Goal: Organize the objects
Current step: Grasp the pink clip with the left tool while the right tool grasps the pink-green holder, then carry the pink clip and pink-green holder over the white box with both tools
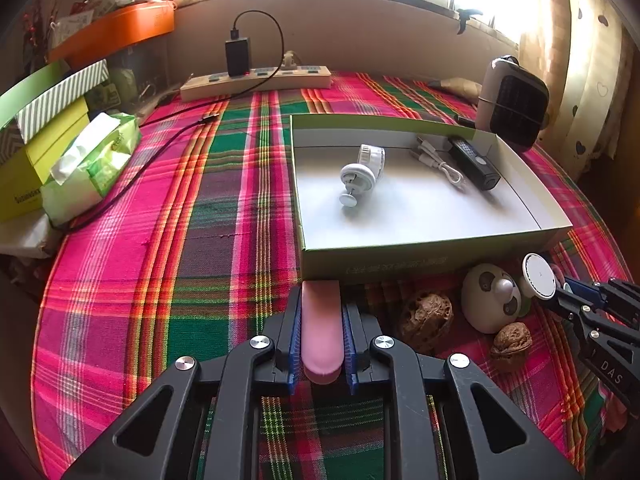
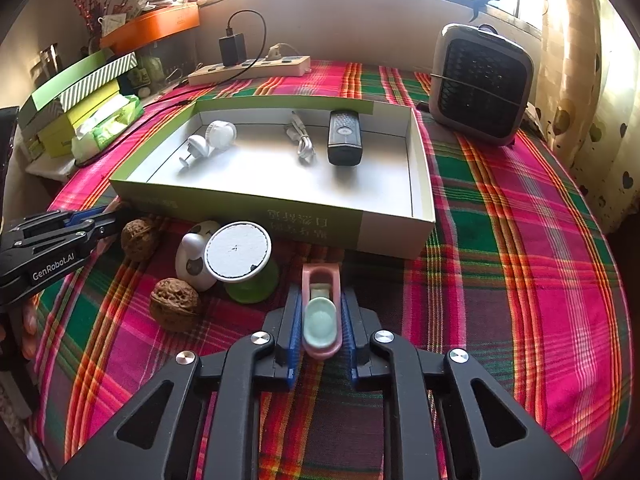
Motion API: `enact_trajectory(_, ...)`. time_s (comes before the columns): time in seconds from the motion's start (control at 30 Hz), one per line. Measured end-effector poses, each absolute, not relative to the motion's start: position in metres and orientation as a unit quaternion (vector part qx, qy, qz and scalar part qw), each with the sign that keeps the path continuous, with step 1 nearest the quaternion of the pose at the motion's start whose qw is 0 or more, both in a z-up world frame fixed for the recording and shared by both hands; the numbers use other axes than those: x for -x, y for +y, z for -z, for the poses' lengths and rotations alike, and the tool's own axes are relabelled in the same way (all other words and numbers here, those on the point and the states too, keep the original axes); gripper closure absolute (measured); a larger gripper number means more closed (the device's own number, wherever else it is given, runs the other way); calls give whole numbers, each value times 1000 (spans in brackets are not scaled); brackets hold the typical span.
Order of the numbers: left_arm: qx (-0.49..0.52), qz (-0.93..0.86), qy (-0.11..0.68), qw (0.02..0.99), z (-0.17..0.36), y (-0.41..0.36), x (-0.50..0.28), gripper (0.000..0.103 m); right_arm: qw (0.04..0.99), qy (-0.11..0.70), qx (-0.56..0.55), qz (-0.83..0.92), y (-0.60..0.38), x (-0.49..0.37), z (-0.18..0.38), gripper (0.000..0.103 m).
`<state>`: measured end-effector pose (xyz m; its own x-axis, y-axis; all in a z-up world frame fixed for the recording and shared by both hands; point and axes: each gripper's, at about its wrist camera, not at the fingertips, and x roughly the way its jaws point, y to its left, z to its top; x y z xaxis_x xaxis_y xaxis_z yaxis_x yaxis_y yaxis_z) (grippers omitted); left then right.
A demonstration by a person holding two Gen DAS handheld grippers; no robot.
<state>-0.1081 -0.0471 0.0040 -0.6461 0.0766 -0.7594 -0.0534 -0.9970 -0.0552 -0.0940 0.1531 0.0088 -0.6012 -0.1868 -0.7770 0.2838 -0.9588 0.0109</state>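
- Fingers (image 1: 295, 344) of left gripper (image 1: 322, 336) squeezed tight on a smooth pink case (image 1: 322, 332), round at the near end, low over the cloth and just in front of the box.
- Right gripper (image 2: 322, 328) squeezed the same way on a pink holder (image 2: 322, 312) with a pale green oval piece inside.
- Looks like the grab step: both things held, not yet in the box.
- Next, probably: lift each one over the low wall, set it on a bare spot inside, let go.
- Green cardboard box (image 1: 424, 254), flat and wide, grey-white inside.
- Already in there: a white plastic clip thing (image 1: 360, 178), a coiled white cable (image 1: 440, 162), a black bar-shaped gadget (image 1: 476, 164).
- Waiting beside the box: two bumpy brown walnuts (image 1: 426, 318), a shiny panda-faced egg shape (image 1: 490, 302), a round white disc on a green base (image 2: 240, 254).
- Underneath, a woven checked cloth (image 1: 160, 240), pink, green and orange.
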Motion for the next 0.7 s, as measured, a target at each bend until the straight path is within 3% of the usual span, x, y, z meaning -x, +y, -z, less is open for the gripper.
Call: enact_trajectory(0.7, 419, -907, -15, 37, -4, -48, 108, 87, 131, 58, -427, 893, 154, 95, -9, 85)
